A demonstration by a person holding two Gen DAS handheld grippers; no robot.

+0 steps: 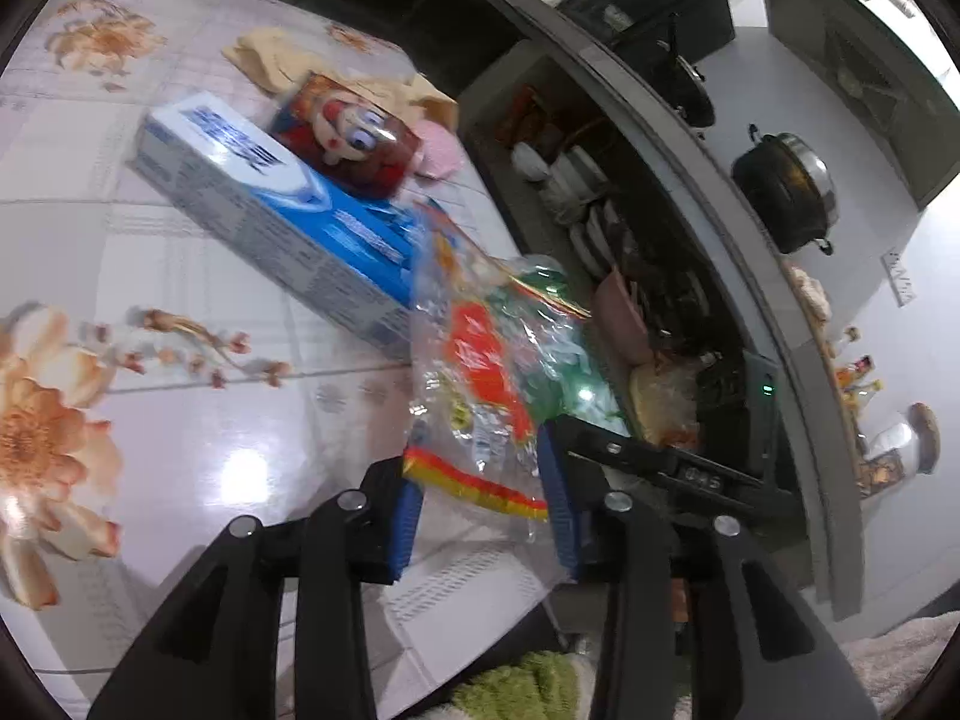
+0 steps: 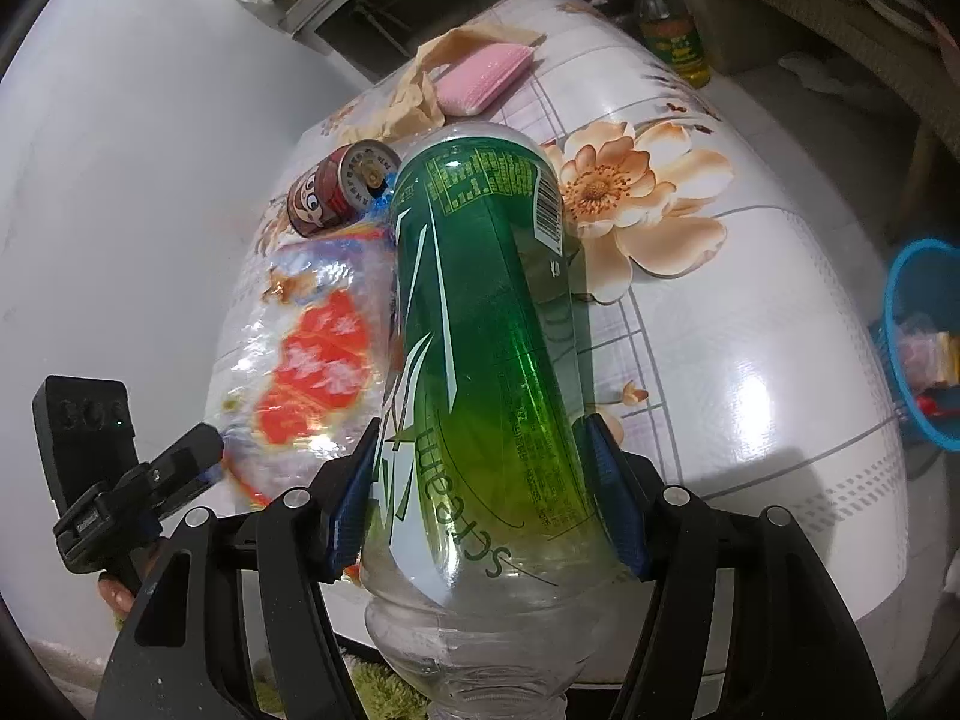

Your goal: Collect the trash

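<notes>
Above the tabletop (image 2: 750, 360), the left claw (image 1: 480, 498) pinches a plastic wrapper (image 1: 486, 360) and the right claw (image 2: 480, 498) clamps a green bottle (image 2: 480, 312); next, probably carry both to the blue basket (image 2: 918, 348).

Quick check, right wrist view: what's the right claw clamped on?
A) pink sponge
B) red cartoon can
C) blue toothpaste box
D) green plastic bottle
D: the right claw has both blue pads pressed against the sides of the green plastic bottle, while the red cartoon can and the pink sponge lie on the table beyond it.
</notes>
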